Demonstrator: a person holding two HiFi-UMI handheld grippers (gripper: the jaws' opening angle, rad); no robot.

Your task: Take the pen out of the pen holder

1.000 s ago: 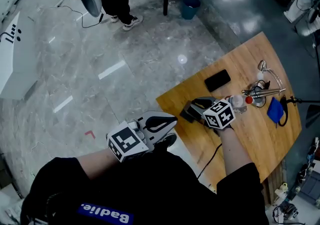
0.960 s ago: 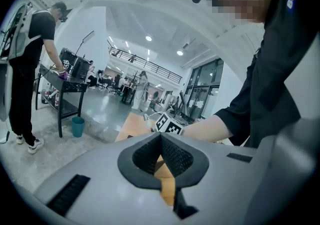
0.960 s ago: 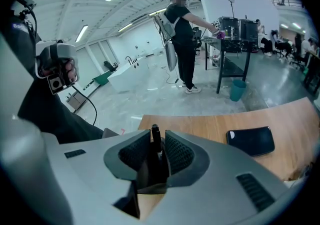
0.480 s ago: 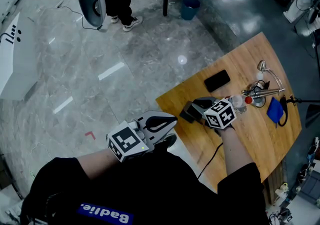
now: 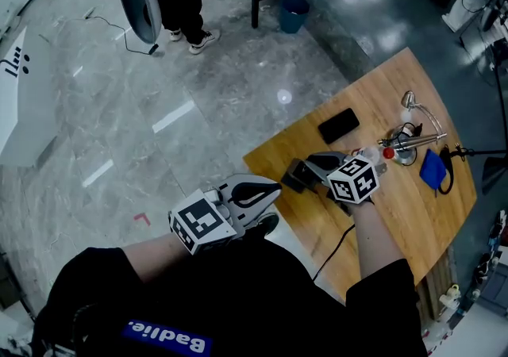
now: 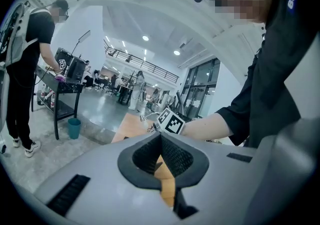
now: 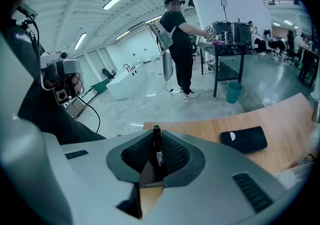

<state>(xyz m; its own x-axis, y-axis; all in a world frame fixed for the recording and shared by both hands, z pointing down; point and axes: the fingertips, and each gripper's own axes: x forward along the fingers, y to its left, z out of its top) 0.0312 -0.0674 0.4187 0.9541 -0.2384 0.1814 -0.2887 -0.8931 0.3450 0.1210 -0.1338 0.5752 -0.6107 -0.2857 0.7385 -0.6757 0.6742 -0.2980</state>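
Observation:
A black pen (image 7: pixel 157 155) stands upright between the ribbed pads of my right gripper (image 7: pixel 156 141), which is shut on it. In the head view the right gripper (image 5: pixel 308 168) hovers over the near left corner of the wooden table (image 5: pixel 397 213), beside a small dark block (image 5: pixel 292 181) that may be the pen holder; the gripper partly hides it. My left gripper (image 5: pixel 263 193) is held off the table, over the floor near the person's body. Its pads (image 6: pixel 172 155) meet with nothing between them.
A black phone (image 5: pixel 339 125) lies flat beyond the right gripper. Further right stand a metal desk lamp (image 5: pixel 414 138), a small red-capped bottle (image 5: pixel 386 154) and a blue object (image 5: pixel 433 171). A cable (image 5: pixel 333 246) hangs off the table's near edge. A person stands by a blue bin (image 5: pixel 293 13).
The head view has shifted slightly. Both grippers keep much the same places, and the right one still grips the pen.

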